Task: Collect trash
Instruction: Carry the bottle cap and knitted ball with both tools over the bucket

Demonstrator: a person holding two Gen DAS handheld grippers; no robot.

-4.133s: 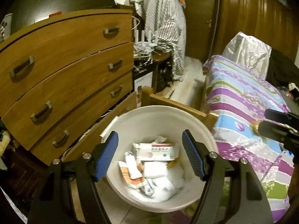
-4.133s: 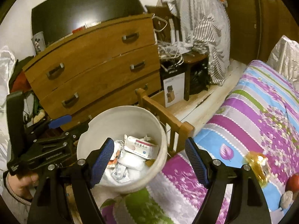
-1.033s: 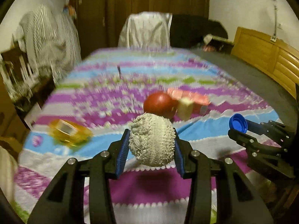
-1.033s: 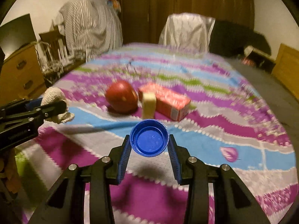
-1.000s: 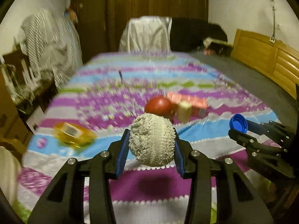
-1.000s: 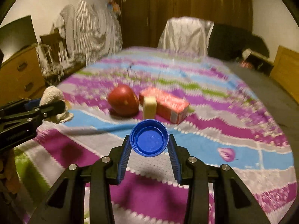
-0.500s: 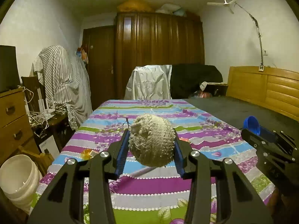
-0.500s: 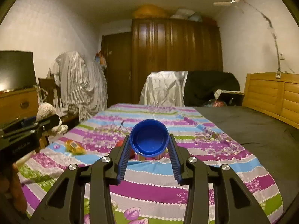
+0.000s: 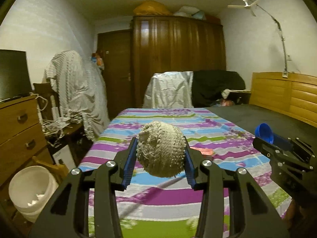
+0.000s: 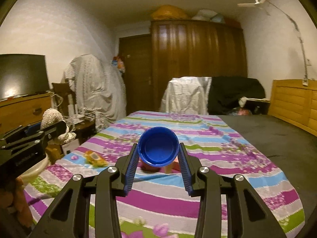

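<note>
The left gripper (image 9: pixel 160 154) is clamped on a cream knitted ball (image 9: pixel 160 151), its blue pads pressing the ball's two sides; the ball is lifted clear of the bedspread (image 9: pixel 170 119), with open air beneath it. The right gripper (image 10: pixel 158 154) is clamped on a blue bottle cap (image 10: pixel 158 147), open face toward the camera, likewise held above the bed. In the left wrist view the right gripper (image 9: pixel 265 136) stands just to the right, apart from the left one, the cap showing at its tip. On the striped spread below the cap lie a red round item and a pink box, mostly hidden by the cap, and a yellow wrapper (image 10: pixel 94 157) near the bed's left edge. A white bucket (image 9: pixel 29 190) with pale scraps inside stands on the floor at lower left, beside the wooden bed corner post (image 9: pixel 53 167) and below the chest of drawers (image 9: pixel 17 130). The aisle between bed and drawers is narrow and cluttered with a white box (image 9: pixel 63 158), cables and a draped chair (image 9: pixel 77 91). The right half of the bed is bare dark mattress (image 9: pixel 257 119) reaching the wooden headboard (image 9: pixel 287 97). A wardrobe (image 9: pixel 178 59) closes the far wall.
</note>
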